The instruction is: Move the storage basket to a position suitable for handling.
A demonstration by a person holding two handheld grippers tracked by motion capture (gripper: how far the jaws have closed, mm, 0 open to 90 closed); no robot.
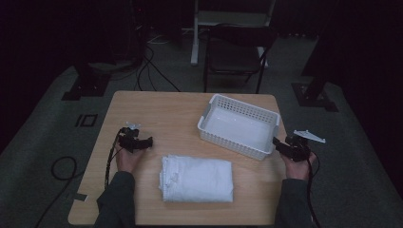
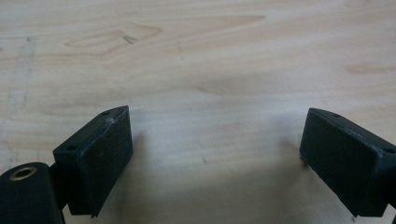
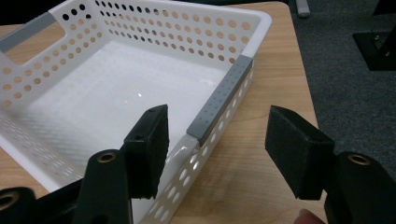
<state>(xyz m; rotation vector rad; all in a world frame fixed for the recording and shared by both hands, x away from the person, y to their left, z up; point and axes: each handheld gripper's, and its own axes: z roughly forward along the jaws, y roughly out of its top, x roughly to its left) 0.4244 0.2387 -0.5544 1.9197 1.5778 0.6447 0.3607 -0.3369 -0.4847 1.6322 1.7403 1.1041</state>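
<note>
Folded white towel (image 1: 197,178) lies between my two tongs: soft, light, floppy, best pinched at its edges. Left tongs (image 1: 151,141) gape empty; right tongs (image 3: 215,149) straddle the basket (image 3: 219,100) rim unclamped.

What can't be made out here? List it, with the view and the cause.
- High view: the folded white cloth, its kind and layer count, too small and dim.
- Right gripper view: the basket, its near corner behind the jaws, its left end cut by the edge.
- High view: the chair and background, too dark.

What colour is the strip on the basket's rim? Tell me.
Grey, on the otherwise white perforated basket; the strip shows best in the right gripper view.
</note>
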